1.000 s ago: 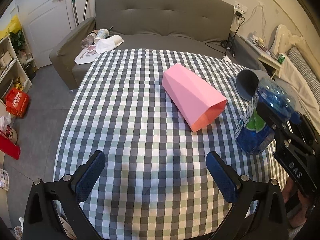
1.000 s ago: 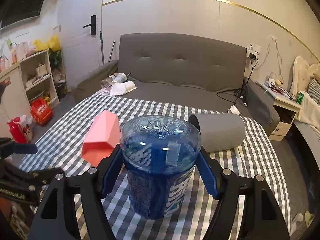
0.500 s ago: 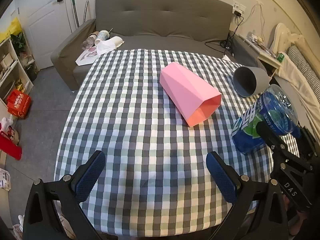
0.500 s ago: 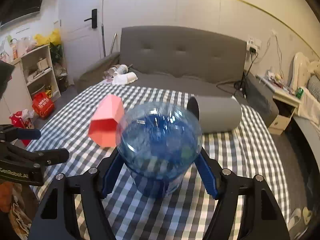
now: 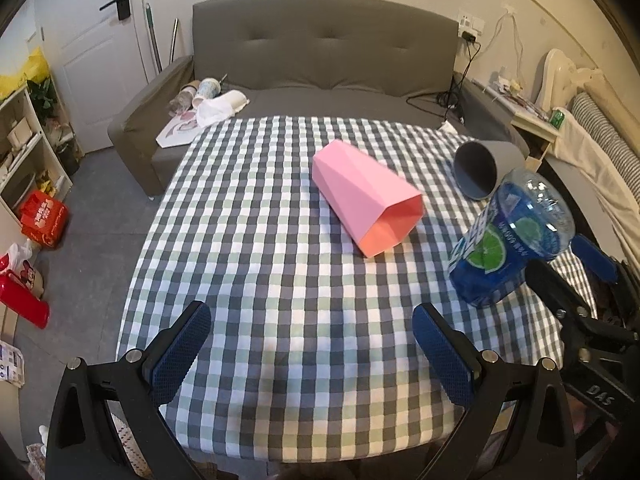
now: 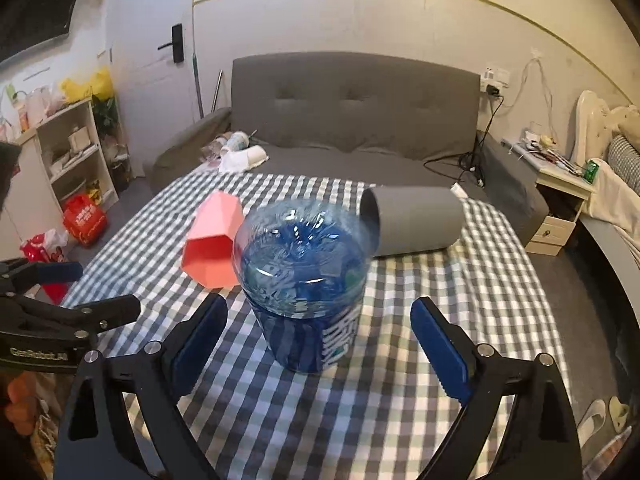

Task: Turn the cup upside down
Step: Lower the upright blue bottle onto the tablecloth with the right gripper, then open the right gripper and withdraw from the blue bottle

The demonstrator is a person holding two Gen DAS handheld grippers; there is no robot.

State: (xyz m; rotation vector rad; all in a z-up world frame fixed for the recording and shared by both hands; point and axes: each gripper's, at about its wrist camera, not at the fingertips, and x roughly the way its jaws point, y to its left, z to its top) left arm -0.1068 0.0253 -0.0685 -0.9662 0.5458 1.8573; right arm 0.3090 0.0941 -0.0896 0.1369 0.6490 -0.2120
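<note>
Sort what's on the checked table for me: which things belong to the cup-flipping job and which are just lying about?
Job:
blue cup, standing base-up on the checked table
right gripper, open, fingers either side of the cup without touching it

Lying about:
pink cup, on its side
grey cup, on its side
left gripper, open, holding nothing

My left camera looks down from the near table edge, high over the checked cloth (image 5: 280, 264), facing the grey sofa (image 5: 324, 52); my right camera sits lower and closer, right up on the blue cup (image 6: 306, 292), facing the same sofa; both catch the pink cup (image 5: 366, 196), the grey cup (image 5: 480, 168) and each other's gripper at the frame edge.
</note>
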